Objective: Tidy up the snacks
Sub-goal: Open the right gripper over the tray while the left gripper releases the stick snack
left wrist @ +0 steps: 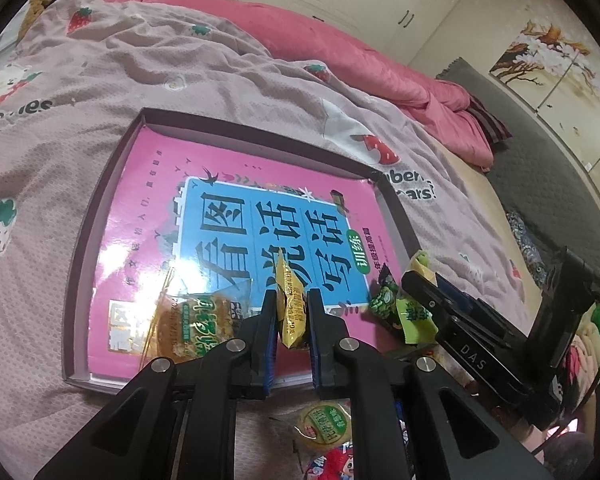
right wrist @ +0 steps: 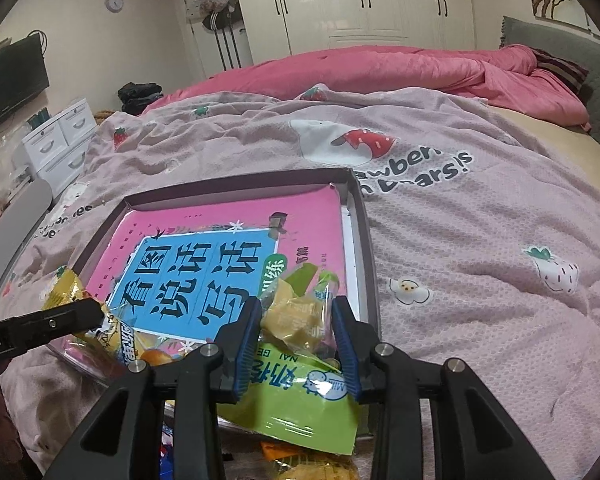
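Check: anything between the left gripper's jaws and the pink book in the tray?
Left wrist view: the left gripper is shut on a yellow snack packet, which hangs over the pink book in the tray. Nothing else lies between them.

Both the left gripper (left wrist: 292, 304) and right gripper (right wrist: 296, 320) are matte black frames with silver round screws behind ribbed blue pads (right wrist: 244, 354) lining the jaws.

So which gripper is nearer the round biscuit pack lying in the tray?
Left. The left gripper, shut on a gold sachet, sits just beside the round biscuit pack; the right gripper is further off, by the tray's other side.
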A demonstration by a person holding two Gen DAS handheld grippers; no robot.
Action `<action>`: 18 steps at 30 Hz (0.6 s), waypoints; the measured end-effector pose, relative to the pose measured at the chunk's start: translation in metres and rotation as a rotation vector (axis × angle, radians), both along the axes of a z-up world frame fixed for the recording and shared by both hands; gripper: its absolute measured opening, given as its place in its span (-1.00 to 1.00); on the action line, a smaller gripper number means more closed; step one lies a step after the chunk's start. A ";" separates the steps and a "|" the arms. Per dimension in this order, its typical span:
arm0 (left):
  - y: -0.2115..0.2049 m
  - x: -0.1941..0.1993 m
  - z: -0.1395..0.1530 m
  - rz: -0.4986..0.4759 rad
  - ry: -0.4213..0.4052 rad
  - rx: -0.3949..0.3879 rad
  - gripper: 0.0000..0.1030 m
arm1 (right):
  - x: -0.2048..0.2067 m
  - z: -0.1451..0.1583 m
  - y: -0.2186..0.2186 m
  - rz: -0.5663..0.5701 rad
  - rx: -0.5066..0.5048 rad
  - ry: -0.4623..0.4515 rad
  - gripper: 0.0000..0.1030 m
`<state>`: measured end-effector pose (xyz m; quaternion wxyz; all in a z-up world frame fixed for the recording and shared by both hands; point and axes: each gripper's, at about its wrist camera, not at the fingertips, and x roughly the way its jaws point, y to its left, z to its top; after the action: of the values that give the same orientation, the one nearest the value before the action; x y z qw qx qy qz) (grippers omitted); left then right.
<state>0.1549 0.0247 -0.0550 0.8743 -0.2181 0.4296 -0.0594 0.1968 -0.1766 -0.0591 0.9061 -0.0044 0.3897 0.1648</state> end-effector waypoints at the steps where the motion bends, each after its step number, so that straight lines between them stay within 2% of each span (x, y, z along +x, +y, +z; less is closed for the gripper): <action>1: 0.000 0.000 0.000 -0.002 0.001 0.000 -0.73 | 0.000 0.000 0.000 0.000 -0.002 -0.001 -0.27; 9: -0.005 0.000 -0.004 -0.014 0.013 0.007 -0.71 | -0.001 0.000 0.003 0.012 -0.005 0.003 -0.26; 18: -0.001 0.000 -0.009 0.001 0.049 0.020 -0.62 | -0.003 0.001 0.005 0.022 -0.010 -0.002 -0.09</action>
<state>0.1553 0.0242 -0.0635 0.8657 -0.2111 0.4512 -0.0493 0.1936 -0.1718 -0.0579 0.9045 -0.0133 0.3895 0.1729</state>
